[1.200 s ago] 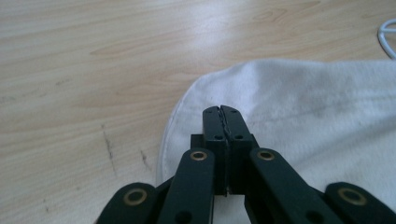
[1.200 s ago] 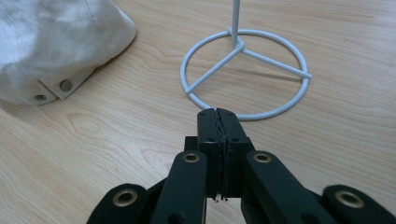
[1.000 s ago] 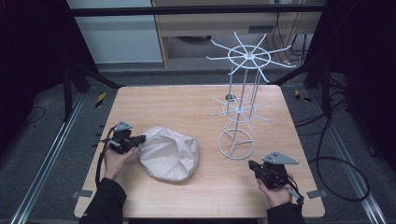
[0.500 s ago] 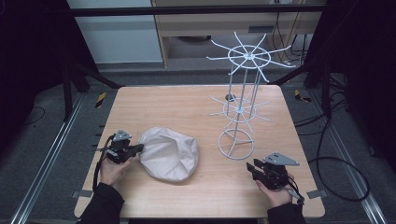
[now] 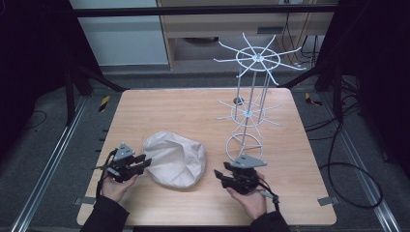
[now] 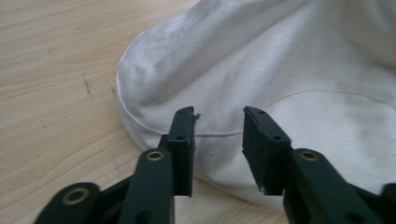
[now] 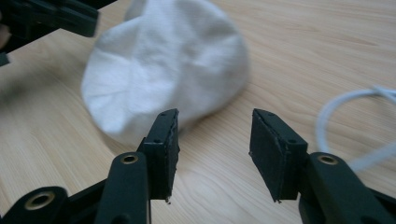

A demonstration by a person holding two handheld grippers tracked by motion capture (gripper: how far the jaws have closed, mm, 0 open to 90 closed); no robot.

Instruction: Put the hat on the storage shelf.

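A: What did the high view show?

B: A wooden table (image 5: 159, 113) with a white cloth cap (image 5: 175, 159) lying flat near the front, at about 7 o'clock from the table's middle. The left gripper (image 5: 141, 162) sat just beside the cap's 9 o'clock edge. The right gripper (image 5: 218, 175) rested near its 3 o'clock side, a little apart. A white wire rack (image 5: 251, 106) stood at 2 o'clock from the cap, its ring base close behind the right gripper.

A: And the left gripper view?

B: The left gripper (image 6: 218, 122) had its jaws narrowly parted, right at the cap's (image 6: 289, 79) stitched rim, gripping nothing.

A: The right gripper view?

B: The right gripper (image 7: 212, 126) was wide apart over bare wood, the cap (image 7: 168, 65) ahead at 11 o'clock, the rack's ring (image 7: 345, 109) at 3 o'clock.

A: Which step was this?

B: Likely the approach to grasp. Next, the left jaws should pinch the rim; lifting toward the rack's arms would mean clearing its spokes.
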